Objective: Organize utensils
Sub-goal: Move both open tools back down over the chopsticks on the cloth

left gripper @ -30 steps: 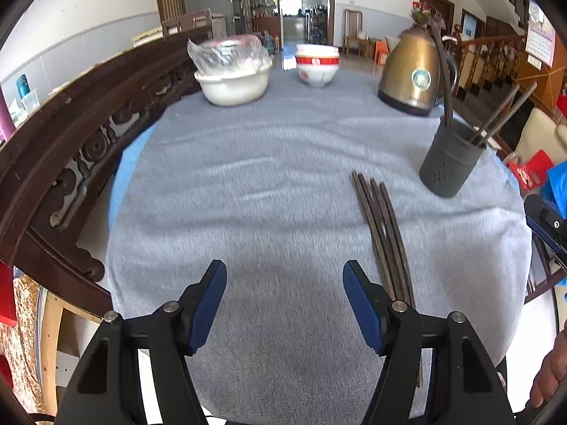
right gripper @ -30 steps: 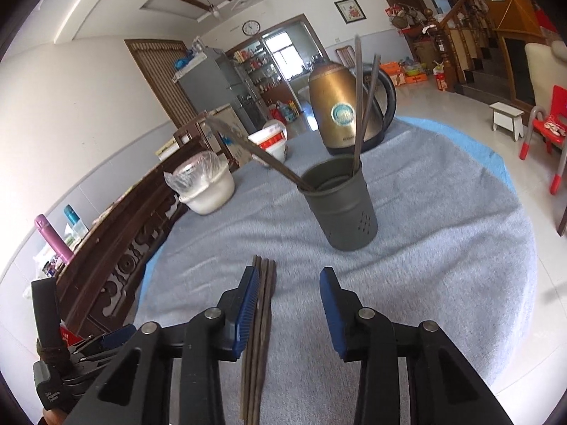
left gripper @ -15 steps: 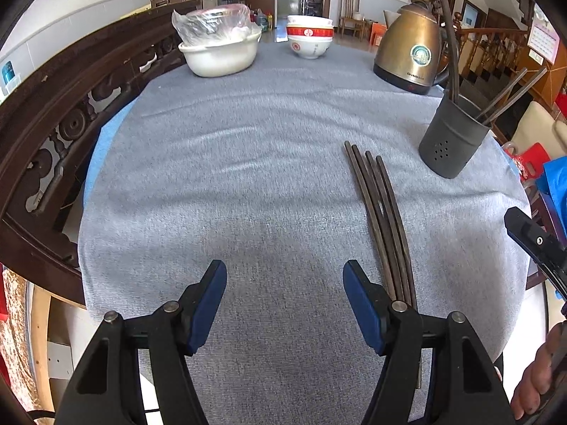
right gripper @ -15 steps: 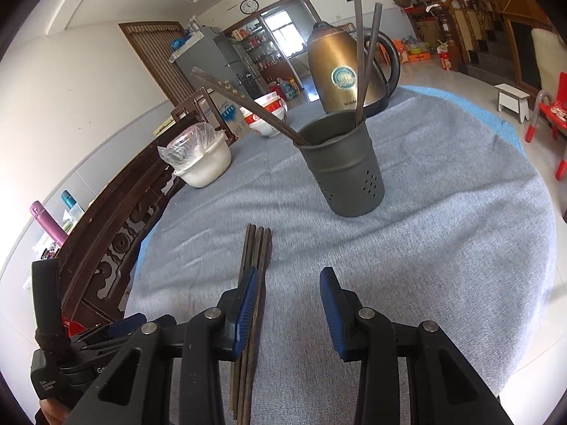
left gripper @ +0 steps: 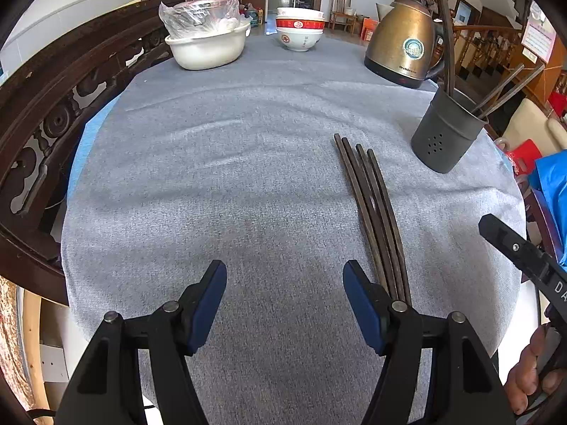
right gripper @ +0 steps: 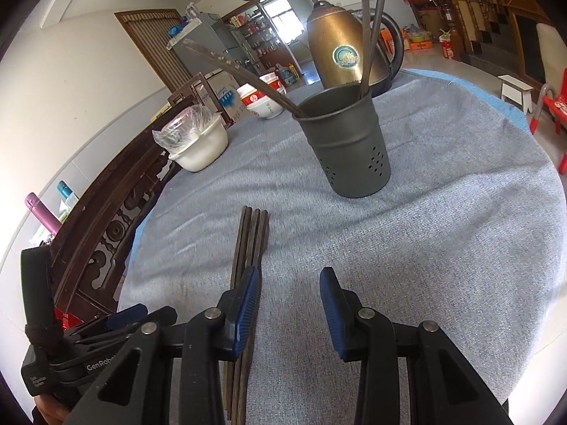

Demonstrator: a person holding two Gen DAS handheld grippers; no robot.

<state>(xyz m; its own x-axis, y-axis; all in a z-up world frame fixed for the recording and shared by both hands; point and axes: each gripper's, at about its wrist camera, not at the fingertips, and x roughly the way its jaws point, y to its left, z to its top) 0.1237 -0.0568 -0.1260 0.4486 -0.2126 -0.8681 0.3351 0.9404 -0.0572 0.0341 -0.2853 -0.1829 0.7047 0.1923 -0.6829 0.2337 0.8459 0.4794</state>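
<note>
Grey cloth covers the round table (left gripper: 198, 177), and from the left wrist view four dark chopsticks (left gripper: 372, 198) lie side by side on it, tips fanned toward the grey perforated holder (left gripper: 444, 138), which stands near them beside the brass kettle (left gripper: 404, 46). The left gripper (left gripper: 284, 294) hovers with its jaws wide apart and nothing between them; the chopsticks run just outside its right-hand pad. From the right wrist view, the right gripper (right gripper: 288, 304) is partly open and empty too — the chopsticks (right gripper: 250, 244) pass under its left pad, not between the two. To pick one up cleanly, I'd shift that gripper sideways until a single stick sits centred, then close near its middle — grabbing the bundle risks scattering them.
</note>
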